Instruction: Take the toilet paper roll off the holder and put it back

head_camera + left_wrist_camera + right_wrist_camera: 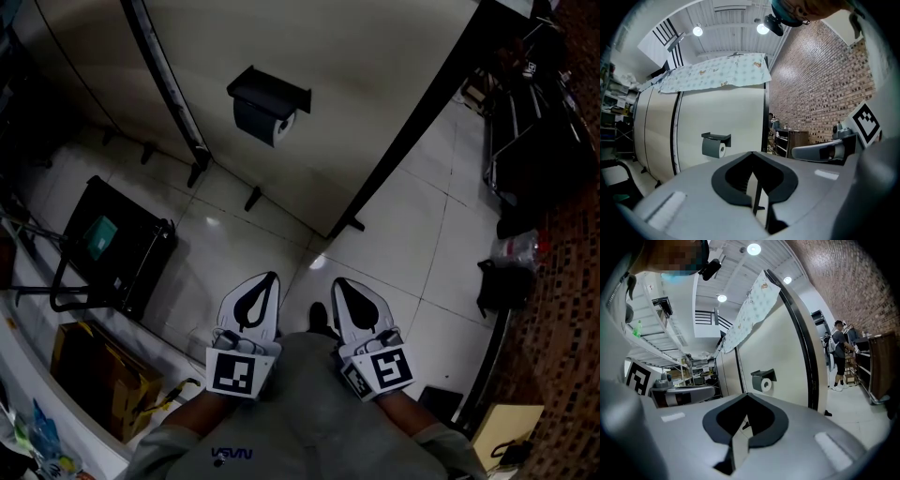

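A toilet paper roll [283, 126] sits in a black holder [266, 92] mounted on a cream wall panel. The same roll [721, 149] shows small and far off in the left gripper view, and the roll [765, 385] again in the right gripper view. My left gripper [271, 277] and right gripper [338, 283] are held side by side low in the head view, well short of the holder. Both point toward the wall. Each is shut with nothing between its jaws.
A black cart [112, 246] and a yellow-brown box [98, 375] stand at the left on the tiled floor. A black post [408, 131] edges the panel at the right. A dark bag [506, 281] and racks [530, 112] lie further right. A person [840, 352] stands far off.
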A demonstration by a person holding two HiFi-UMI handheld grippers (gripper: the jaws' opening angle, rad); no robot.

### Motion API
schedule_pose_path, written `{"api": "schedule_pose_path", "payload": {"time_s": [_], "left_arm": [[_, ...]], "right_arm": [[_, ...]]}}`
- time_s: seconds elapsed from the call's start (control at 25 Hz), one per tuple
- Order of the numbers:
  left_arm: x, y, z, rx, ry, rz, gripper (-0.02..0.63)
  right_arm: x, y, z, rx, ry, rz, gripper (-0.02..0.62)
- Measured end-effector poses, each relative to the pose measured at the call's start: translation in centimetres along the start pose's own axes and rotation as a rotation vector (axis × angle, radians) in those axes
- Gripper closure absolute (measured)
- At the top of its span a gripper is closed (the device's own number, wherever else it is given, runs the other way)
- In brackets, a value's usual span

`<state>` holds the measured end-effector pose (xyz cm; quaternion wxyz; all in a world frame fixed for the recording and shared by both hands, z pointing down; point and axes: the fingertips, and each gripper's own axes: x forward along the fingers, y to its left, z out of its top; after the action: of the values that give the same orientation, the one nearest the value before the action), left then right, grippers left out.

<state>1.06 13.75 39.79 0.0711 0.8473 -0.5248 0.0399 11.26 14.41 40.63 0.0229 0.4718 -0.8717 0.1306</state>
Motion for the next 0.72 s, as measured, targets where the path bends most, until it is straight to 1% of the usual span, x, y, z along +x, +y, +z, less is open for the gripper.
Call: {"api": "schedule_pose_path", "payload": {"time_s": [0.72], "left_arm": [[0.33,0.53,0.12,-0.006,0.002,0.013,0.600]], "right_arm": [[0.78,0.22,0.30,-0.010,-0.003,0.023,0.592]]}}
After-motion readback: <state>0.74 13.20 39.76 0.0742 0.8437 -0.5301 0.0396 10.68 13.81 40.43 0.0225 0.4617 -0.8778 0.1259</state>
